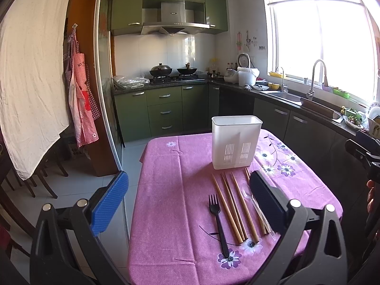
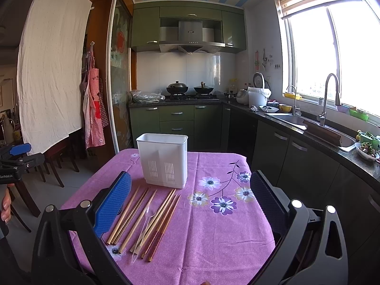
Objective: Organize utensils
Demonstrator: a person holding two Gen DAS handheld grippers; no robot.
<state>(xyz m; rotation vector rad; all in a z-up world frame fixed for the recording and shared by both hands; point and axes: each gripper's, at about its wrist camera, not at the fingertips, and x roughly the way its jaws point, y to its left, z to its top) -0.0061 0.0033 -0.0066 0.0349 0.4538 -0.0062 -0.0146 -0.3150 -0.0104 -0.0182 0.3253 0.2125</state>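
Note:
A white plastic utensil holder (image 1: 236,141) (image 2: 163,160) stands upright on the purple flowered tablecloth (image 1: 171,190) (image 2: 213,232). In front of it lie several wooden chopsticks (image 1: 234,207) (image 2: 133,216), a clear plastic spoon (image 1: 248,193) (image 2: 146,223) and a black plastic fork (image 1: 217,223). My left gripper (image 1: 190,194) is open and empty, held above the near left of the utensils. My right gripper (image 2: 191,199) is open and empty, above the table just right of the chopsticks. The fork is hidden in the right wrist view.
Green kitchen cabinets (image 1: 166,111) and a stove with two woks (image 1: 173,71) stand behind the table. A counter with a sink and tap (image 2: 327,99) runs along the right. Dark chairs (image 2: 54,163) and an apron (image 1: 82,104) are at the left.

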